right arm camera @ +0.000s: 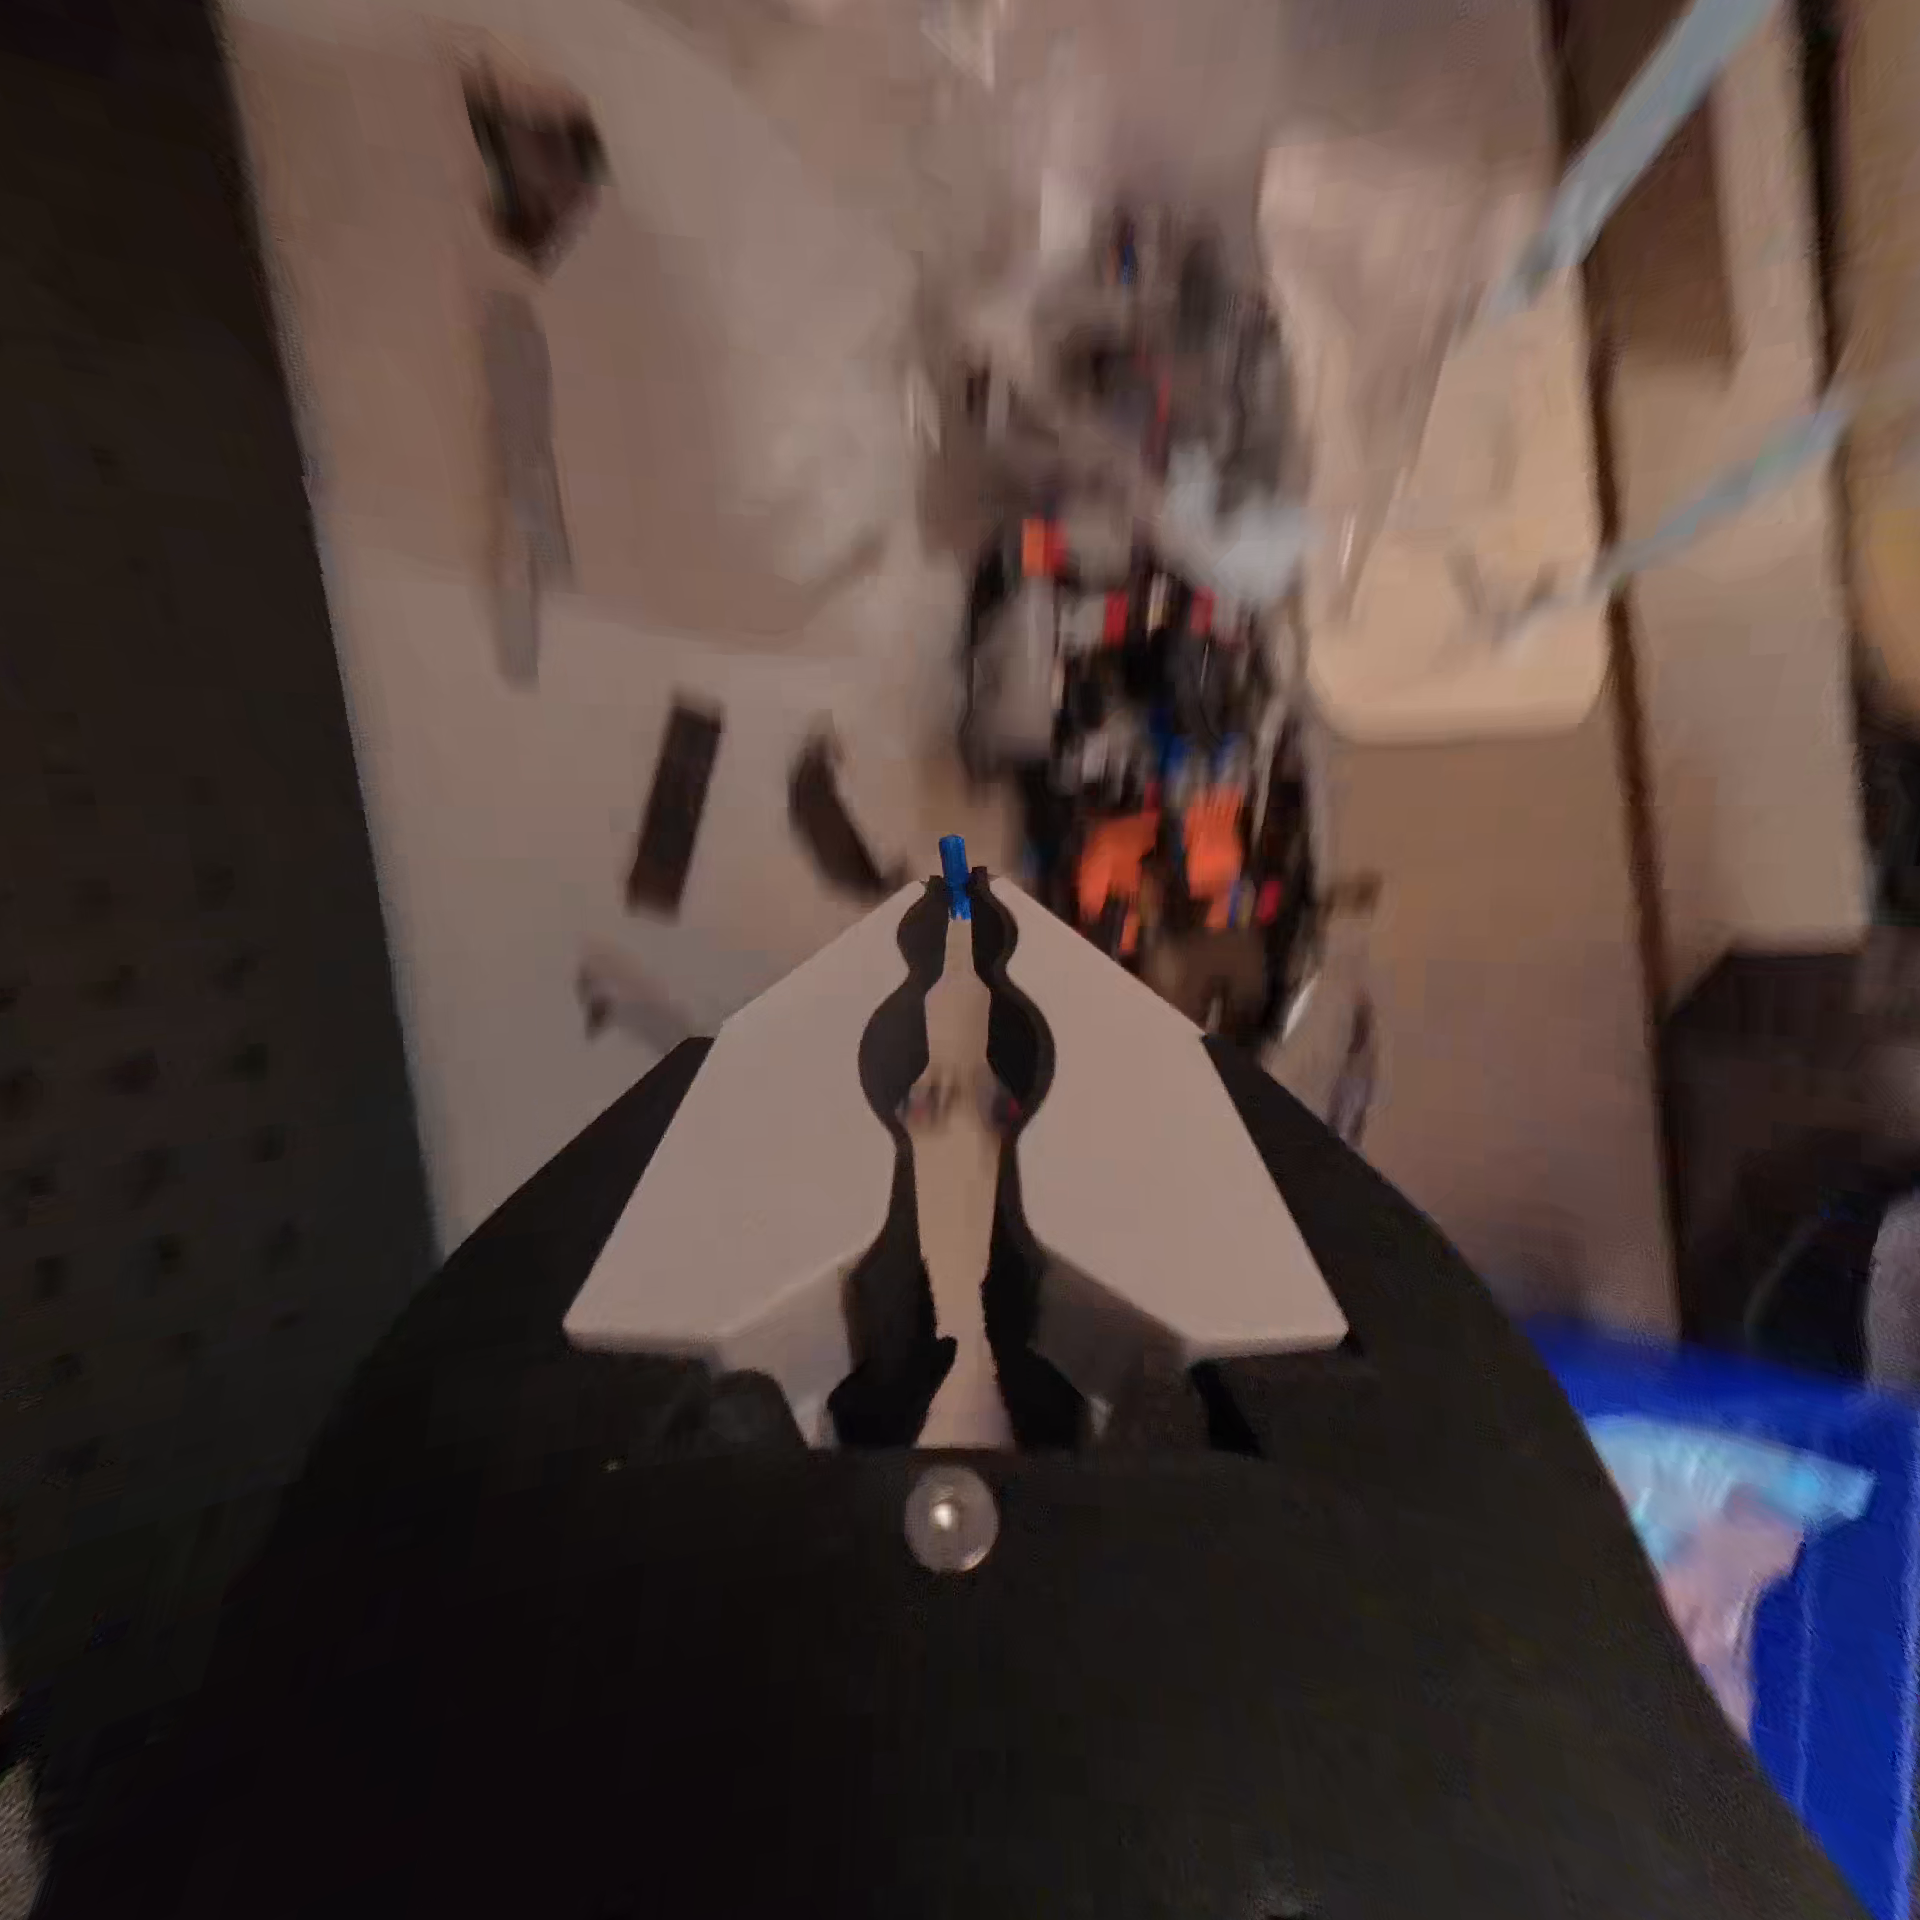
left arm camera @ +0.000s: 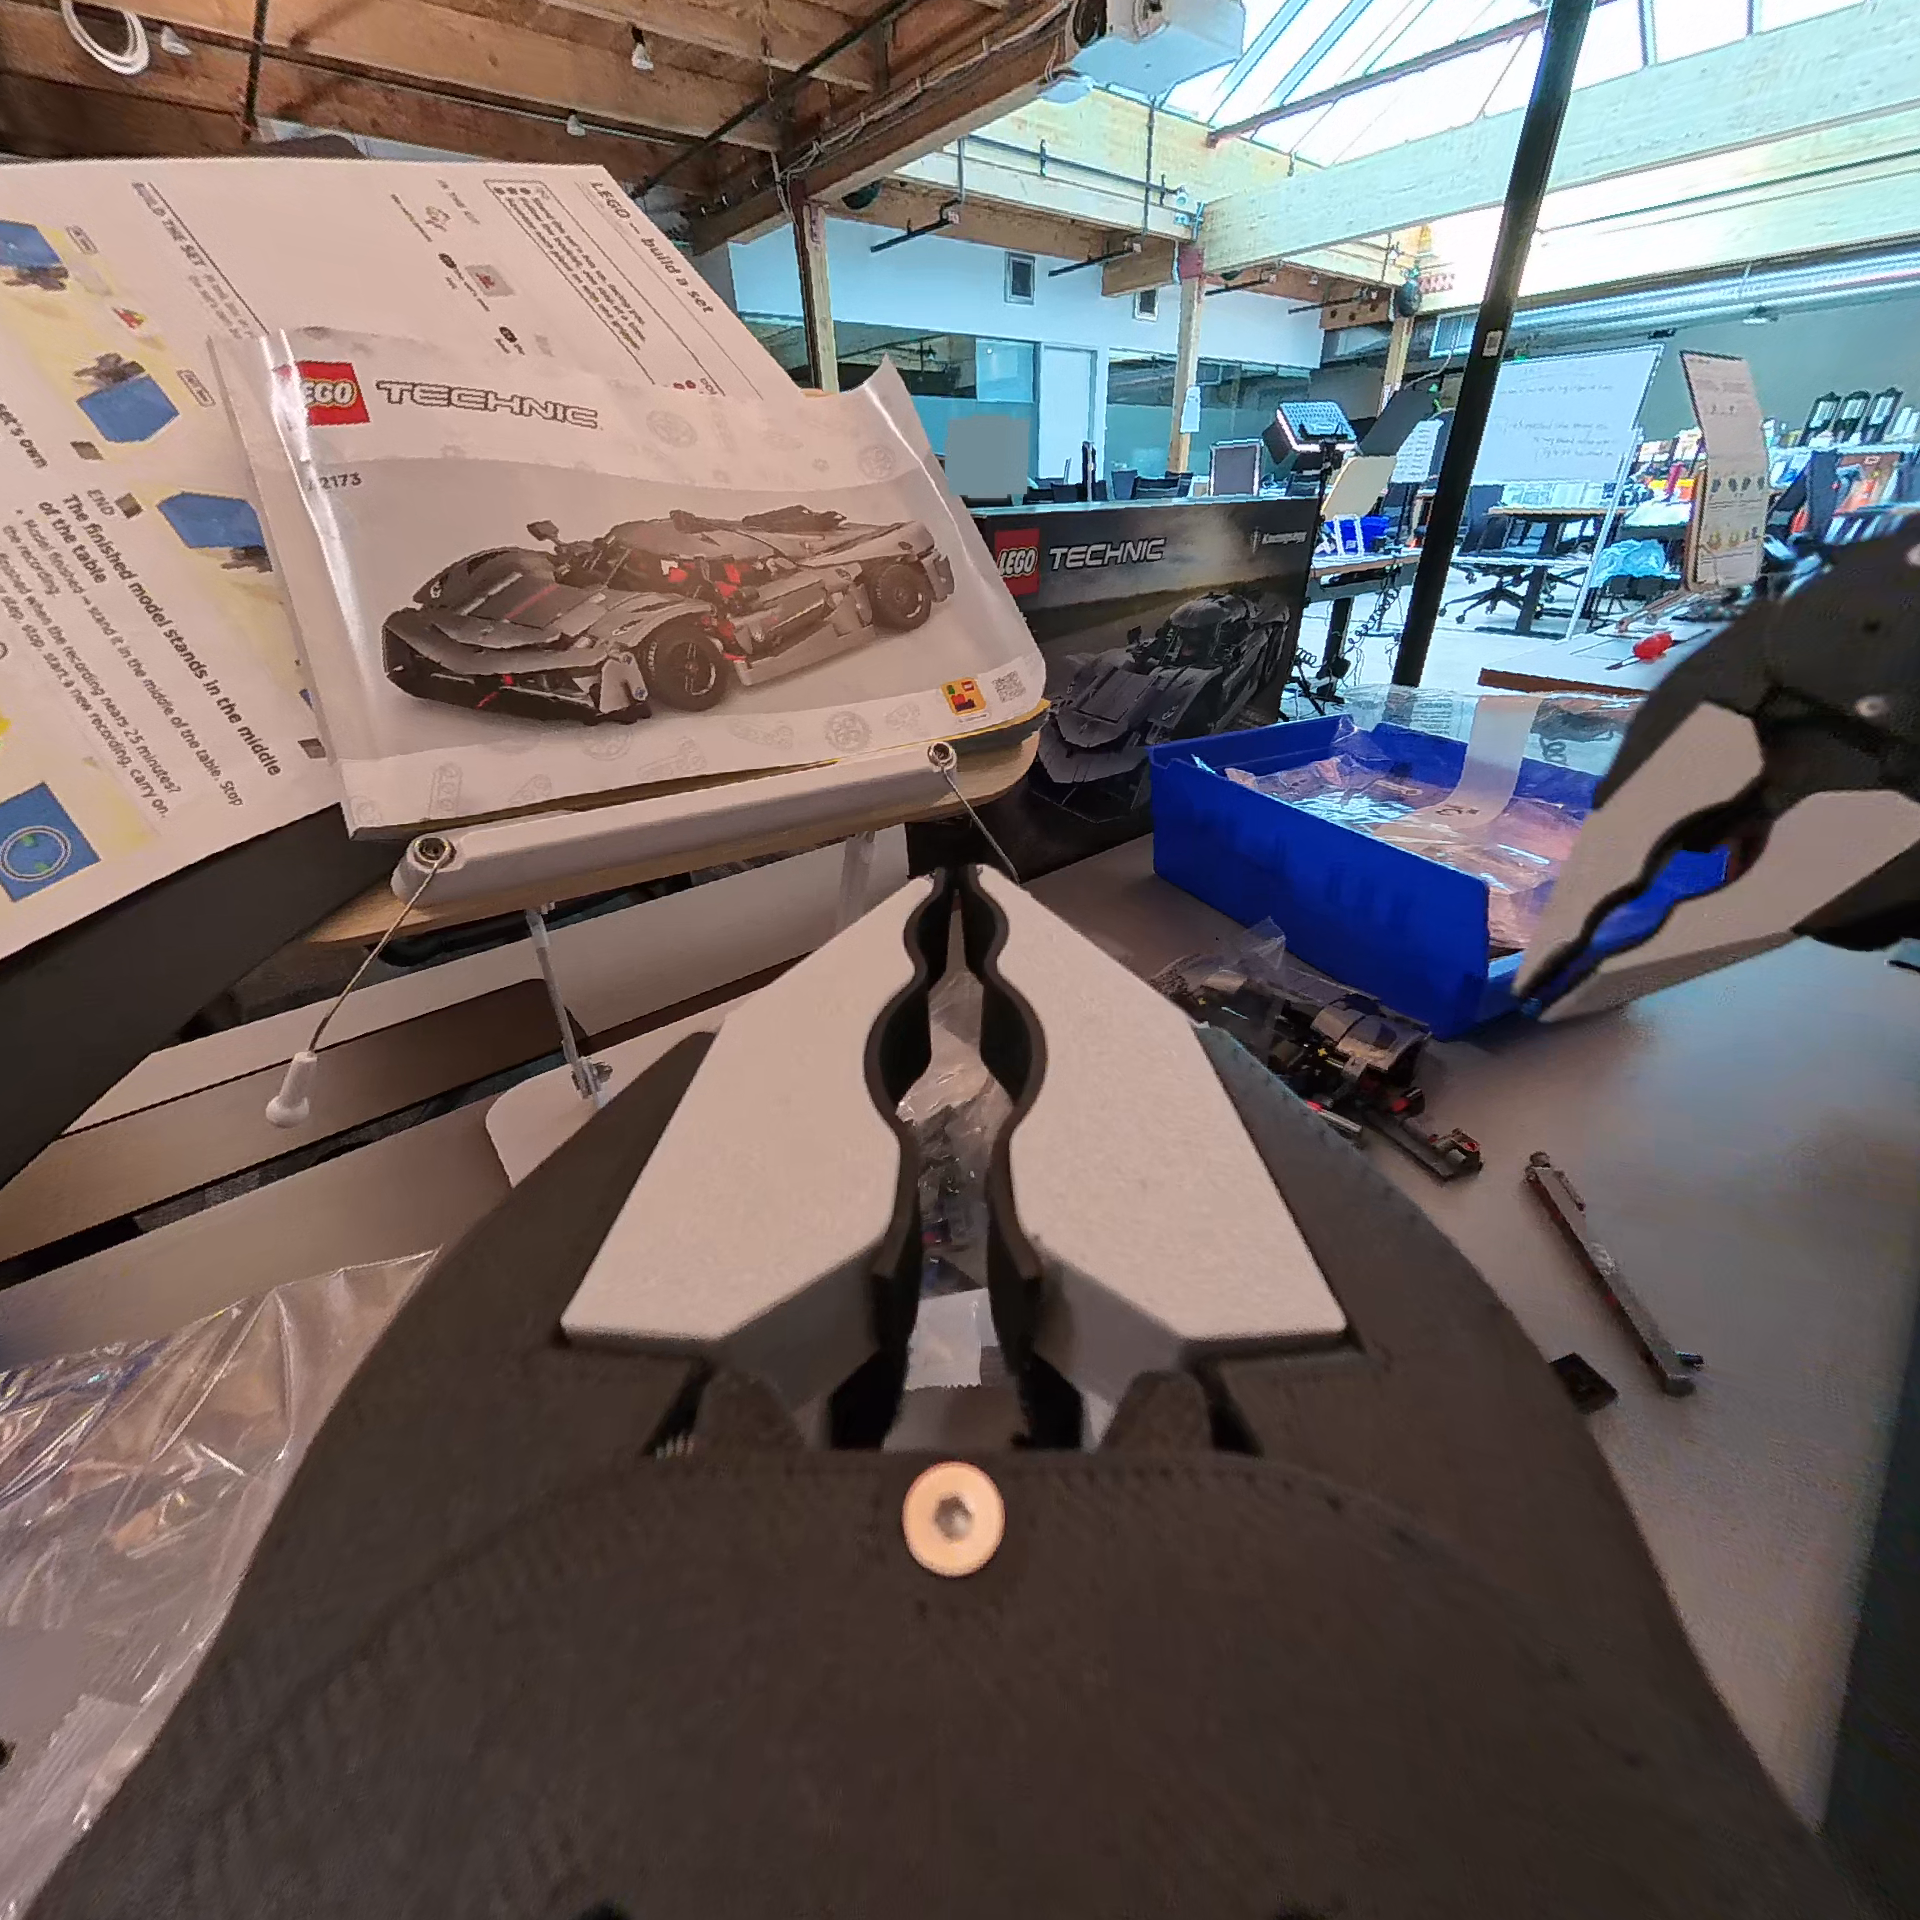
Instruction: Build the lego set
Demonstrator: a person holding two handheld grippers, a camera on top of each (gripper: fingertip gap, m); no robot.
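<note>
In the left wrist view my left gripper (left arm camera: 956,881) is shut, with nothing seen between its tips, held above the table in front of the instruction booklet (left arm camera: 644,582). A partly built dark lego assembly (left arm camera: 1340,1039) lies on the grey table to its right. My right gripper (left arm camera: 1538,997) shows at the right edge, tips close together near the blue bin's corner. In the blurred right wrist view my right gripper (right arm camera: 954,894) is shut on a small blue pin (right arm camera: 952,868) that sticks out past the tips, short of the assembly (right arm camera: 1143,779).
A blue bin (left arm camera: 1330,883) holds clear bags of parts. A long dark beam (left arm camera: 1610,1268) and a small black piece (left arm camera: 1584,1382) lie on the table. The set's box (left arm camera: 1153,603) stands behind. A clear plastic bag (left arm camera: 156,1455) lies lower left. Loose dark pieces (right arm camera: 675,800) lie left of the assembly.
</note>
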